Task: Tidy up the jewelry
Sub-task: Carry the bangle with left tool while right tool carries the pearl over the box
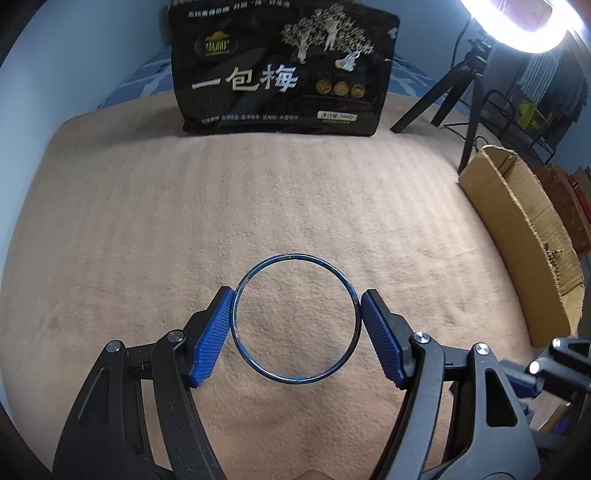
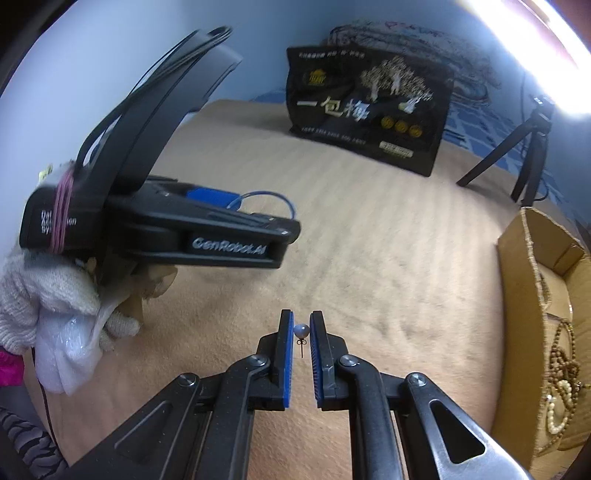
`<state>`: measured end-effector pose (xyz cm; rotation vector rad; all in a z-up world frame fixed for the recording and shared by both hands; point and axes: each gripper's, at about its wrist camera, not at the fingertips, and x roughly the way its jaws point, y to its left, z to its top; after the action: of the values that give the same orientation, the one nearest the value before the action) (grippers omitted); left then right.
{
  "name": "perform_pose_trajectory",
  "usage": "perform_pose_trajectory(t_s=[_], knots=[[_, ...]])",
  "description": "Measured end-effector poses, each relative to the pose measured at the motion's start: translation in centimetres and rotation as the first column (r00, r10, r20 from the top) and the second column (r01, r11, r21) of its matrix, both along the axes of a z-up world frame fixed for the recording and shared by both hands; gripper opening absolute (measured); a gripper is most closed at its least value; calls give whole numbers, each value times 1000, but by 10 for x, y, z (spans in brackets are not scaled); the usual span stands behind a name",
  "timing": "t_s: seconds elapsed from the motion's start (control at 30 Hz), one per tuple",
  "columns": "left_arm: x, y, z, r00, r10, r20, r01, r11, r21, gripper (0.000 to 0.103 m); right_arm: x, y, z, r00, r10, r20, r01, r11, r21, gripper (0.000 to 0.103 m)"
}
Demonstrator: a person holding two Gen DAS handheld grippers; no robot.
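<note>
Blue walls stand behind a bed covered with a tan blanket (image 1: 221, 206). One black snack bag (image 1: 280, 70) with white letters stands at the far end of the blanket. One black tripod (image 1: 458, 92) stands to its right, under a bright ring light (image 1: 524, 26).

One cardboard box (image 1: 517, 236) sits at the right side of the bed, open on top. Inside it lie strings of beads (image 2: 561, 384), some brown and some cream. I cannot count them.

The left tool (image 1: 295, 321) is clamped on one thin blue bangle (image 1: 295, 255). Its two blue pads (image 1: 212, 336) press the ring from both sides, above the blanket. A hand in a white knit glove (image 2: 40, 295) holds this tool.

The right tool (image 2: 301, 328) is pinched together on one small pearl earring (image 2: 300, 329). The pearl sits between the tips, and its little pin hangs down.
</note>
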<state>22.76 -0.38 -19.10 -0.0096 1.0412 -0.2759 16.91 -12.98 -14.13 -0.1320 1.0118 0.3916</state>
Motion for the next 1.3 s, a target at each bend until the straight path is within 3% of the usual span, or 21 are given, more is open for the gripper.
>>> perform_pose_trajectory(t_s=[0.47, 0.97, 1.3], knots=[[-24, -44, 47, 996, -57, 68, 59, 998, -26, 72, -13, -57, 48, 992, -94, 85, 94, 996, 4, 6], [-45, -118, 78, 978, -165, 128, 172, 984, -45, 72, -14, -139, 62, 961, -249, 121, 248, 968, 21, 6], [-59, -168, 90, 958, -239, 160, 251, 966, -62, 72, -6, -199, 73, 923, -359, 135, 355, 933, 58, 6]])
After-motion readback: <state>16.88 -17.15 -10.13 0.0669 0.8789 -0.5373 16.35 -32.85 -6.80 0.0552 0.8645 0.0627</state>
